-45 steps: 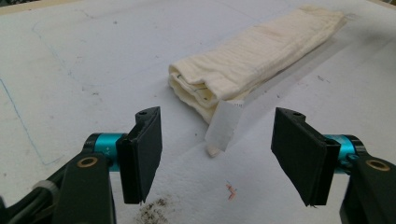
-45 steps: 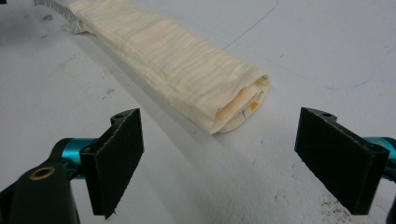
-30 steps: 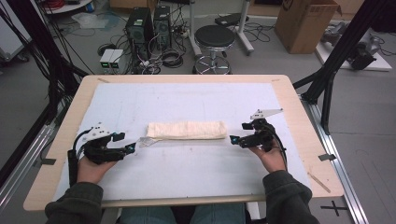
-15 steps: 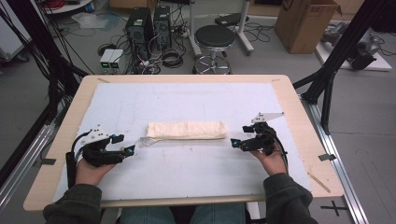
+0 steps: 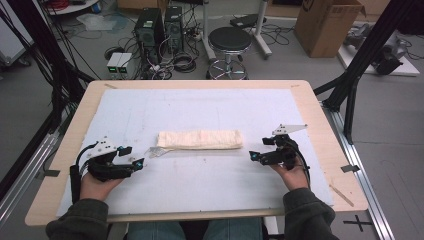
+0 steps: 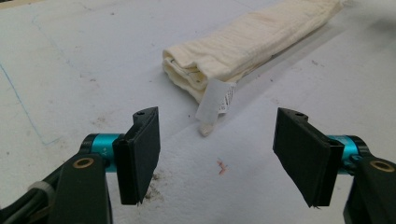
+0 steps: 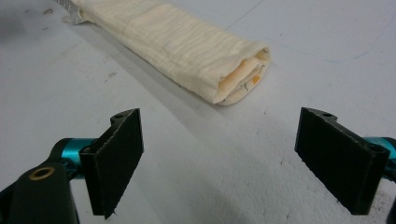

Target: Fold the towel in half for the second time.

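You've got the folded towel (image 5: 200, 139) lying between your left gripper (image 5: 139, 162) and right gripper (image 5: 254, 156), both jaws wide open, holding nothing.

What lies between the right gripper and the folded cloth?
Nothing: bare white table cover separates the open right gripper from the folded cloth, as the right gripper view shows.

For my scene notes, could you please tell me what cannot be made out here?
- Label on the folded cloth, left gripper view: print too small to read.
- Cloth's inner layers, right gripper view: hidden by the outer fold.
- Cloth's far end, left gripper view: cut off by the top edge.
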Tool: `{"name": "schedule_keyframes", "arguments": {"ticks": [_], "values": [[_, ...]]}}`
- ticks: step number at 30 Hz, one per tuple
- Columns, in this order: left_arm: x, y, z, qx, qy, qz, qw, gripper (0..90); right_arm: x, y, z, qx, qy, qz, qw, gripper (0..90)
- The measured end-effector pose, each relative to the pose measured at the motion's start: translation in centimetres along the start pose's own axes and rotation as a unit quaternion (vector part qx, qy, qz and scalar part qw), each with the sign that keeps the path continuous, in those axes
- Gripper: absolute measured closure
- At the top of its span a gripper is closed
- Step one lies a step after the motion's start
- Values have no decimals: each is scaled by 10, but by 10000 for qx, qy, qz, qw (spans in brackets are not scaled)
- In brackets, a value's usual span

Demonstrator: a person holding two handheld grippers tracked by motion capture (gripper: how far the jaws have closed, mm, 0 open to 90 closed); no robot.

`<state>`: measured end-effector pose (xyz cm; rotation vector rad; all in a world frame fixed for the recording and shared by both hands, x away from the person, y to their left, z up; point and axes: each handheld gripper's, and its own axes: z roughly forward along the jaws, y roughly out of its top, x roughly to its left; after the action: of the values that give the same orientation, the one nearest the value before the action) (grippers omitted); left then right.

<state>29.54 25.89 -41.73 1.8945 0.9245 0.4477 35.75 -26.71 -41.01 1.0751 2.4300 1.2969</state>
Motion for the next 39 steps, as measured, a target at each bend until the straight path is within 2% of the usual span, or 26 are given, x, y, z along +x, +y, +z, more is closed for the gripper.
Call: {"name": "schedule_keyframes", "arguments": {"ticks": [14, 39], "values": [[-2, -5, -6, 67, 59, -34, 10000, 310, 1, -14, -8, -58, -118, 15, 9999, 124], [-17, -14, -20, 206, 138, -40, 9997, 281, 7, -34, -29, -197, -240, 15, 9995, 119]]}}
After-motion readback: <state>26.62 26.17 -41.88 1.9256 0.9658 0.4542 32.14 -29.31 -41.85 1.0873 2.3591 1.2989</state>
